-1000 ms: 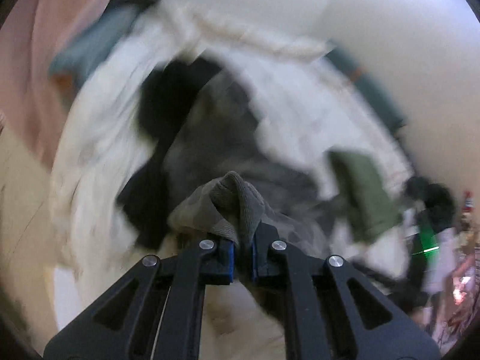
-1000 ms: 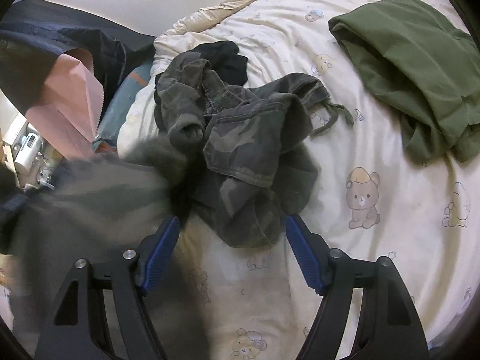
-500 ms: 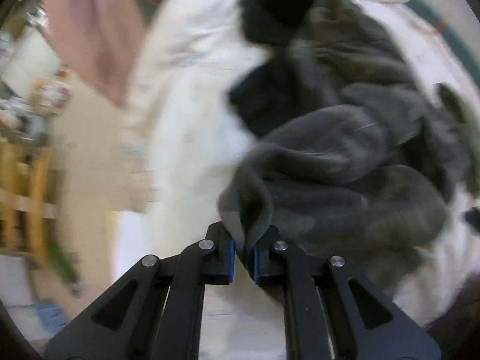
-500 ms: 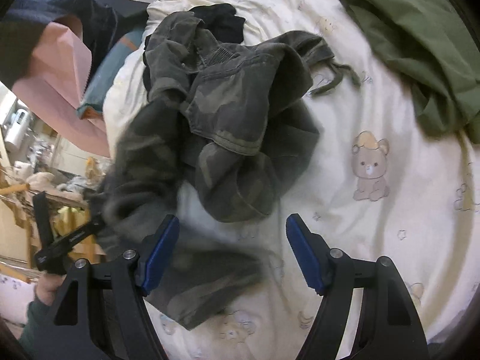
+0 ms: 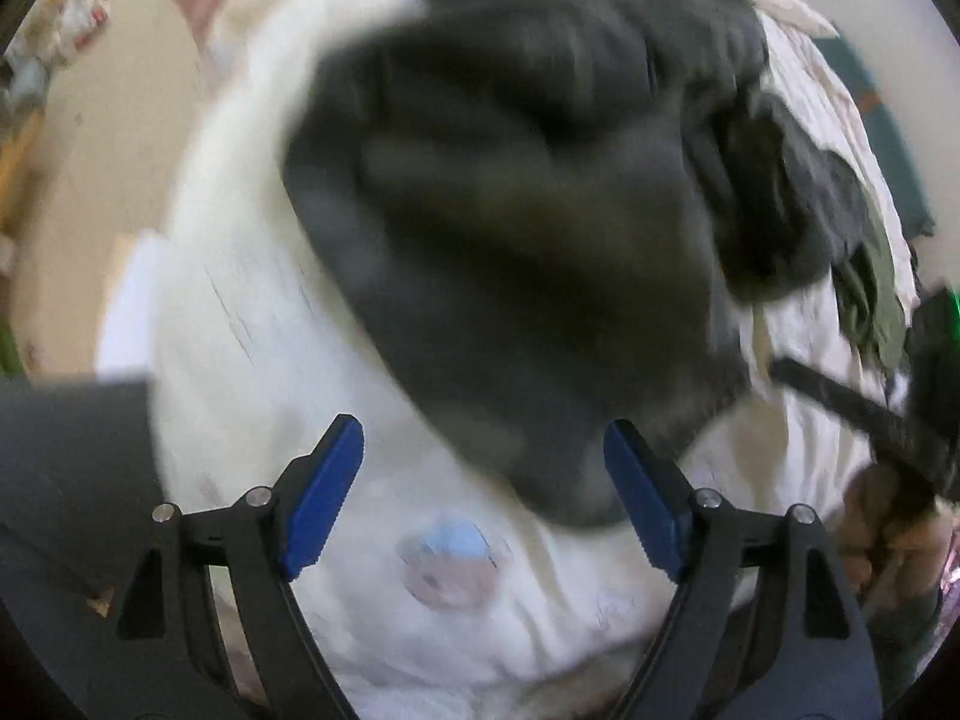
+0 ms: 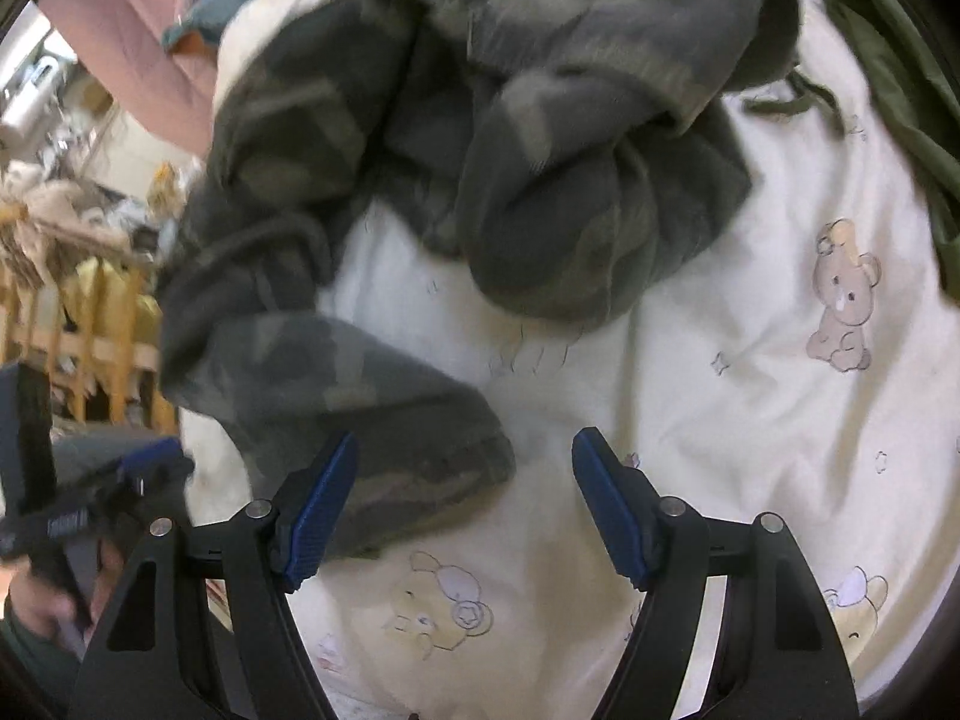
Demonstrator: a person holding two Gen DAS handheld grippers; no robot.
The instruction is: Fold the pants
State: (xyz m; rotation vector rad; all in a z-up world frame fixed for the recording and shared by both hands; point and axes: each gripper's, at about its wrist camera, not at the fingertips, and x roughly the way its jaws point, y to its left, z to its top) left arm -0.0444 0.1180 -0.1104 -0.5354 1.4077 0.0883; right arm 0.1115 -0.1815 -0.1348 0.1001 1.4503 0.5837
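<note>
The left gripper has just been opening. Its blue pads now stand wide apart, and the pants hang blurry between them and above them, not pinched. In the right wrist view, the same gripper shows at 8 o'clock, with a hand around its handle.

The pants are camouflage and lie crumpled on a white bed sheet with little bears. They fill the view from 9 o'clock to 1 o'clock. One leg end lies near 7 o'clock, just beside the right gripper's left pad.

The right gripper is wide apart too, holding nothing. A green cloth lies at 2 o'clock.
</note>
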